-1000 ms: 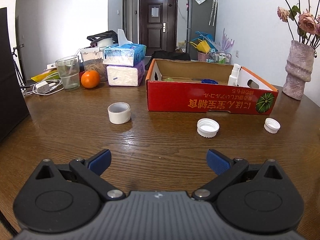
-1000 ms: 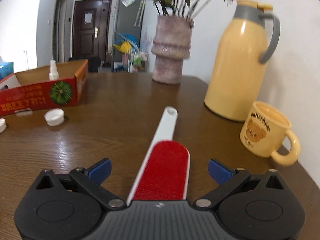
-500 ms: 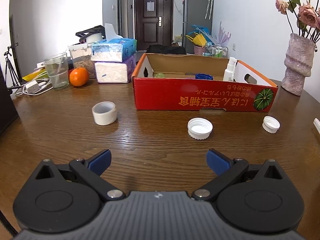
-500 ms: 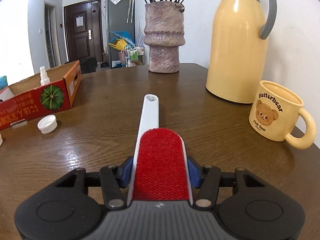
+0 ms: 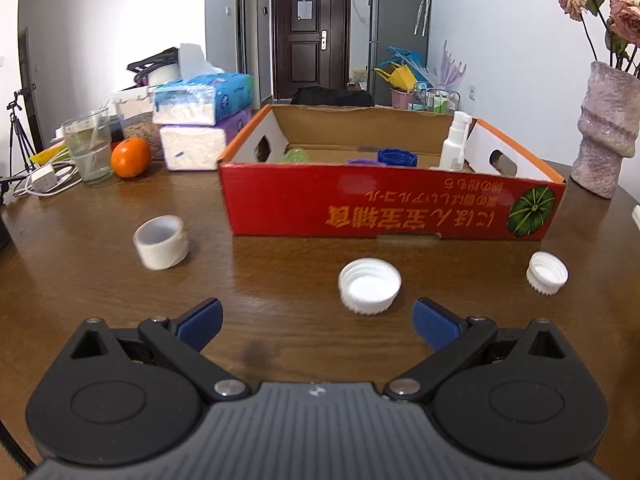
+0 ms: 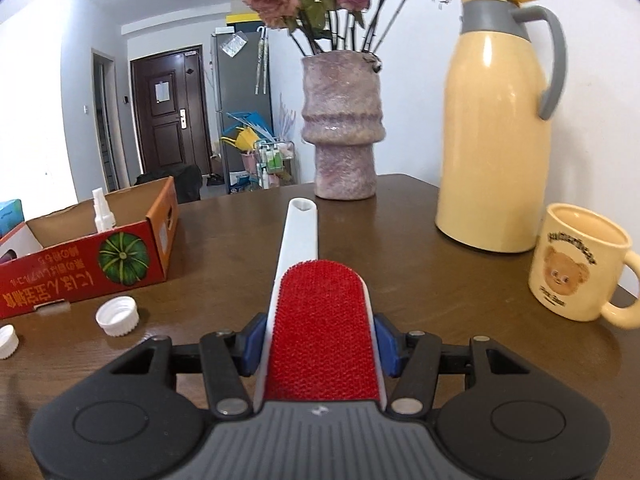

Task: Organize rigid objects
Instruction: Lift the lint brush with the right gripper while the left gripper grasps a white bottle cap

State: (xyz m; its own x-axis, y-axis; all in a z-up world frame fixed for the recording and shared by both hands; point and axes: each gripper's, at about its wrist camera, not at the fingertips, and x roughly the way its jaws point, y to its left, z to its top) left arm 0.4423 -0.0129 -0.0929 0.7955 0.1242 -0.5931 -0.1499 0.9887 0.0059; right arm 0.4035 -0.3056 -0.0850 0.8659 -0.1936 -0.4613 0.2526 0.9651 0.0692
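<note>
Right tool [image 6: 320, 344]: blue pads clamped on both sides of the lint brush [image 6: 322, 336], red bristle face up, white handle pointing ahead toward the vase [image 6: 344, 128]. Left tool [image 5: 318, 322]: spread wide, gripping nothing, low over the desk [image 5: 280, 280]. Large white cap [image 5: 369, 291] lies just ahead, between its fingers; red box [image 5: 392, 208] beyond.
</note>
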